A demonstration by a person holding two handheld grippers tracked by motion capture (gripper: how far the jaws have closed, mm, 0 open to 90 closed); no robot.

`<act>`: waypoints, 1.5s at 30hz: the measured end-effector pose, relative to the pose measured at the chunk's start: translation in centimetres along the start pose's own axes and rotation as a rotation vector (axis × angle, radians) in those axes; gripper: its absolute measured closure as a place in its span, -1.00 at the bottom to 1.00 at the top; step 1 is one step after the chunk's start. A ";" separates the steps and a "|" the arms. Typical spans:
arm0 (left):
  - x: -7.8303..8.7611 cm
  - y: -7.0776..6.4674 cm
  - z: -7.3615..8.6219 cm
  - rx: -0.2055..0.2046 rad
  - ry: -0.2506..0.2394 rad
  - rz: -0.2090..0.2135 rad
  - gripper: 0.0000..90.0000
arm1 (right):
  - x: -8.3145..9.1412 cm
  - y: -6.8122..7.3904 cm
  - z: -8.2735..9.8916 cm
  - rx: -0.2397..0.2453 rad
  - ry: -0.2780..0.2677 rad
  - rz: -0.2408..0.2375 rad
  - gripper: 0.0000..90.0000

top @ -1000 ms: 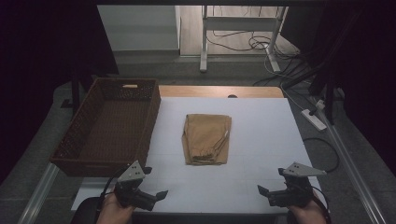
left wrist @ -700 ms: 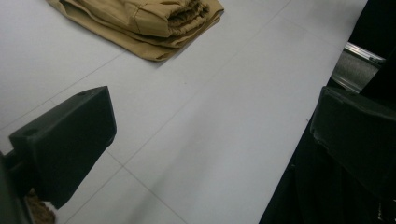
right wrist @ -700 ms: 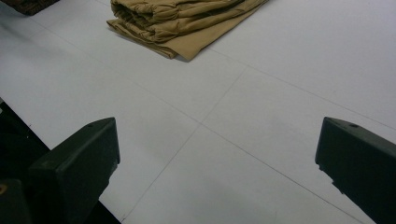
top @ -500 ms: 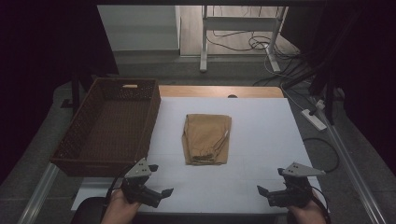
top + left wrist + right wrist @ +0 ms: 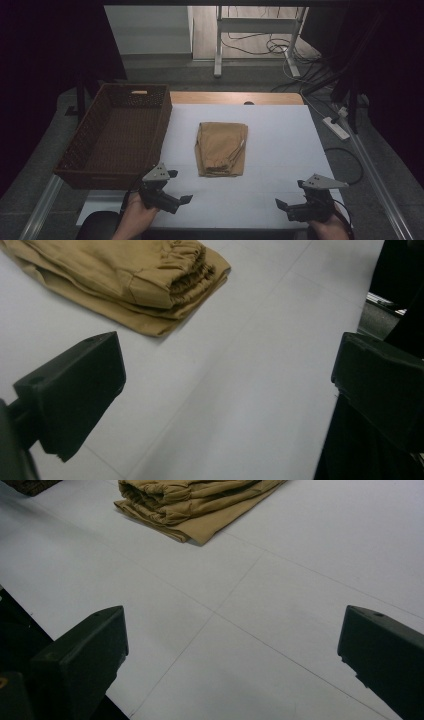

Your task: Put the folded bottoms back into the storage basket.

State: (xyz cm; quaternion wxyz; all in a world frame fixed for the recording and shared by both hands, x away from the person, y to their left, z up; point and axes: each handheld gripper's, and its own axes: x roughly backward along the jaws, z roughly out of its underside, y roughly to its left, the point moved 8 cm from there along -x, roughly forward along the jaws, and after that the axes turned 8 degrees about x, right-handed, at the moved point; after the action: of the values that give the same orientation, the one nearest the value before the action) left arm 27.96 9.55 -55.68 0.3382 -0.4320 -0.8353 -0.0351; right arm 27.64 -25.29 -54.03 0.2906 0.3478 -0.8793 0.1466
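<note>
A folded tan pair of trousers (image 5: pixel 221 148) lies in the middle of the white table (image 5: pixel 280 135), elastic waistband toward the person. My left gripper (image 5: pixel 185 201) hovers near the front edge, left of and below the trousers (image 5: pixel 125 280), open with nothing between its jaws. My right gripper (image 5: pixel 281 207) is at the front right, also open and empty, pointing toward the trousers (image 5: pixel 195 502).
A dark brown wicker basket (image 5: pixel 80 155), empty, stands along the table's left side. A wooden strip (image 5: pixel 235 97) runs along the far edge. Beyond are a desk frame (image 5: pixel 220 45), cables and a power strip (image 5: pixel 338 127) on the floor at right.
My left gripper has shifted to the right and slightly forward, toward the trousers. The right gripper has stayed in place.
</note>
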 end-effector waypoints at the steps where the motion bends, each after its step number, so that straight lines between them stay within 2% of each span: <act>1: -0.2 0.1 -0.2 0.003 -0.003 0.001 -1.00 | 0.0 0.0 0.0 0.000 -0.001 0.001 -0.99; 6: -1.2 0.8 -1.2 0.017 -0.013 0.012 -1.00 | 0.0 -0.1 0.0 -0.009 -0.006 0.000 -0.99; 12: -2.5 1.8 -2.5 0.017 0.001 -0.008 -1.00 | 0.1 -0.1 0.0 -0.008 -0.005 -0.002 -0.99; 22: -4.3 3.6 -4.5 0.032 -0.012 -0.045 -1.00 | 0.1 0.0 0.0 -0.006 -0.009 -0.004 -0.99; 28: -5.4 4.9 -5.5 0.042 0.001 -0.051 -1.00 | 0.1 0.0 0.0 -0.005 -0.008 -0.005 -0.99; 29: -5.7 5.5 -5.9 0.046 0.001 -0.067 -1.00 | 0.1 0.0 0.0 -0.004 -0.008 -0.005 -0.99; 37: -7.2 6.2 -7.2 0.046 0.032 -0.084 -1.00 | 0.0 0.0 0.0 -0.005 -0.007 -0.005 -0.99; 40: -7.9 6.6 -7.9 0.076 0.027 -0.071 -1.00 | 0.0 0.0 0.0 -0.004 -0.007 -0.005 -0.99; 43: -8.5 7.3 -8.7 0.097 0.023 -0.083 -1.00 | 0.0 0.0 0.0 -0.004 -0.004 -0.007 -0.99; 45: -8.9 7.9 -9.2 0.106 0.020 -0.111 -1.00 | 0.0 0.0 0.0 -0.004 -0.003 -0.008 -0.99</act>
State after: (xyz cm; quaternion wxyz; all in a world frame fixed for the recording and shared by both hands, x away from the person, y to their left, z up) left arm 42.31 5.10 -55.74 0.3663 -0.3659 -0.8554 -0.0139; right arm 27.64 -25.33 -54.04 0.2906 0.3511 -0.8785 0.1431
